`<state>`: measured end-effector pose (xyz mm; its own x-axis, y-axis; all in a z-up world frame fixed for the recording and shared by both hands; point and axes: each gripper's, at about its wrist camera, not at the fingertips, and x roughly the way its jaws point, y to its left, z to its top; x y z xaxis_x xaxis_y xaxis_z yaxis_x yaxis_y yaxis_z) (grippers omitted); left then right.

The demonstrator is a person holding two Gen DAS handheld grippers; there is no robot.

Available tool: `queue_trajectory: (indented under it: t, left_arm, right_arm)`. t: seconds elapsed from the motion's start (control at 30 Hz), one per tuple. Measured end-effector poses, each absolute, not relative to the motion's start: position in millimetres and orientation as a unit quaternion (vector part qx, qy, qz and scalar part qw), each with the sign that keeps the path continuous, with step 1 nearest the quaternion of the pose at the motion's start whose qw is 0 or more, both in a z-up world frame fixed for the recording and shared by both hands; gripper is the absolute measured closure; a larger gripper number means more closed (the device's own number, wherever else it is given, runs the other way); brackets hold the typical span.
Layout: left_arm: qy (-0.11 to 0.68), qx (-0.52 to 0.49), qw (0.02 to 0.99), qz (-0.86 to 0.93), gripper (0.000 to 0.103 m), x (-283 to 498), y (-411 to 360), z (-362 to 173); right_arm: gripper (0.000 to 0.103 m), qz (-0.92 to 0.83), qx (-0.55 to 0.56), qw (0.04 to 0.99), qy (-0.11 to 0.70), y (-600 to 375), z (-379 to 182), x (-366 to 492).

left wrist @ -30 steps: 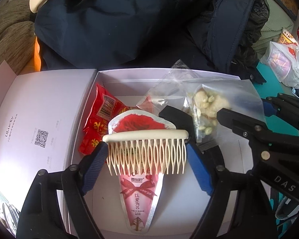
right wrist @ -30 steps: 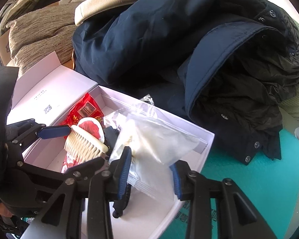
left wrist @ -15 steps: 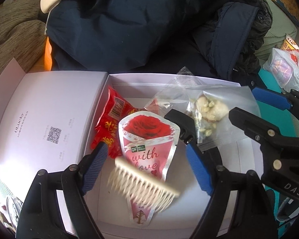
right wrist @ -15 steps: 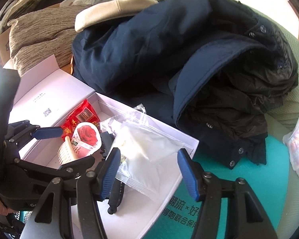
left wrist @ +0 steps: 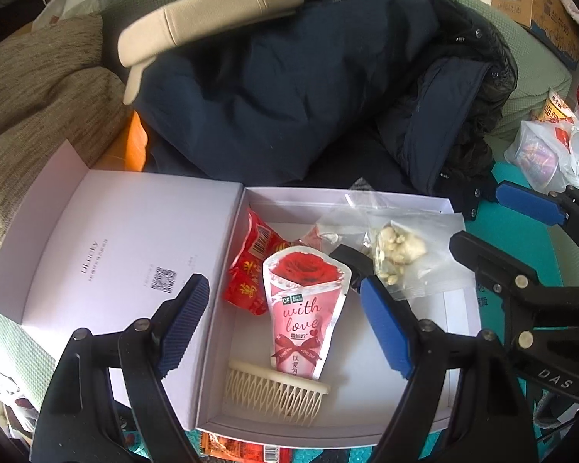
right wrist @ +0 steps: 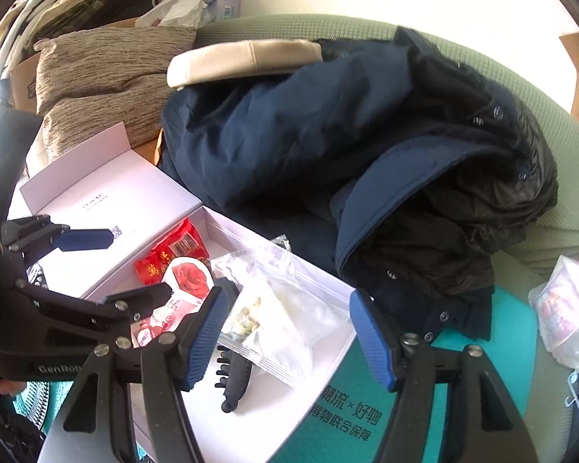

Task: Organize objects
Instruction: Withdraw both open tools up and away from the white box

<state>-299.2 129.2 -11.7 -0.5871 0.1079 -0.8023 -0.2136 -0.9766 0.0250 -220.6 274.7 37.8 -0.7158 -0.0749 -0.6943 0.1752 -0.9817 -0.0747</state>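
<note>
A white box (left wrist: 227, 420) lies open with its lid (left wrist: 127, 247) flat to the left. Inside lie a cream comb (left wrist: 274, 391) near the front, a pink rose pouch (left wrist: 301, 308), a red snack packet (left wrist: 247, 270), a clear bag of pale pieces (left wrist: 397, 250) and a black hair claw (right wrist: 233, 380). My left gripper (left wrist: 285, 320) is open and empty above the box. My right gripper (right wrist: 287, 332) is open and empty over the box's right side; it also shows in the left wrist view (left wrist: 494, 216).
A dark blue jacket (left wrist: 308, 88) and a beige cap (left wrist: 208, 23) lie behind the box on a green cushion. A brown pillow (right wrist: 108, 73) sits at the left. A white plastic bag (left wrist: 552, 154) lies on the teal mat (right wrist: 351, 424) at the right.
My left gripper opened and let go of the cream comb, which dropped into the front of the box. Both grippers have drawn back and up from the box.
</note>
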Motion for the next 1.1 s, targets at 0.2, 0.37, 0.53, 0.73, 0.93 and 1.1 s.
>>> queue_trajectory:
  t: [0.2, 0.37, 0.53, 0.73, 0.93, 1.1]
  left_arm:
    - [0.043, -0.437, 0.078, 0.895, 0.023, -286.9, 114.3, 7.9]
    - [0.033, -0.428, 0.073, 0.9, 0.023, -272.6, 105.6, 26.3]
    - [0.039, -0.414, 0.059, 0.908, 0.023, -253.7, 99.3, 48.6]
    - [0.043, -0.395, 0.046, 0.917, 0.019, -226.8, 90.7, 72.9]
    - [0.047, -0.383, 0.034, 0.922, 0.016, -197.4, 83.3, 87.1]
    - [0.045, -0.384, 0.037, 0.922, 0.015, -172.3, 78.5, 86.8]
  right_arm:
    - [0.037, -0.929, 0.361, 0.063, 0.061, 274.3, 56.6, -209.2]
    - [0.037, -0.932, 0.352, 0.061, 0.059, 272.2, 73.5, -197.2]
    - [0.036, -0.937, 0.338, 0.061, 0.063, 266.9, 91.0, -181.9]
    - [0.035, -0.943, 0.32, 0.073, 0.065, 257.1, 109.1, -161.9]
    - [0.035, -0.945, 0.31, 0.085, 0.064, 246.0, 118.3, -138.9]
    - [0.035, -0.945, 0.308, 0.096, 0.063, 236.6, 120.8, -120.0]
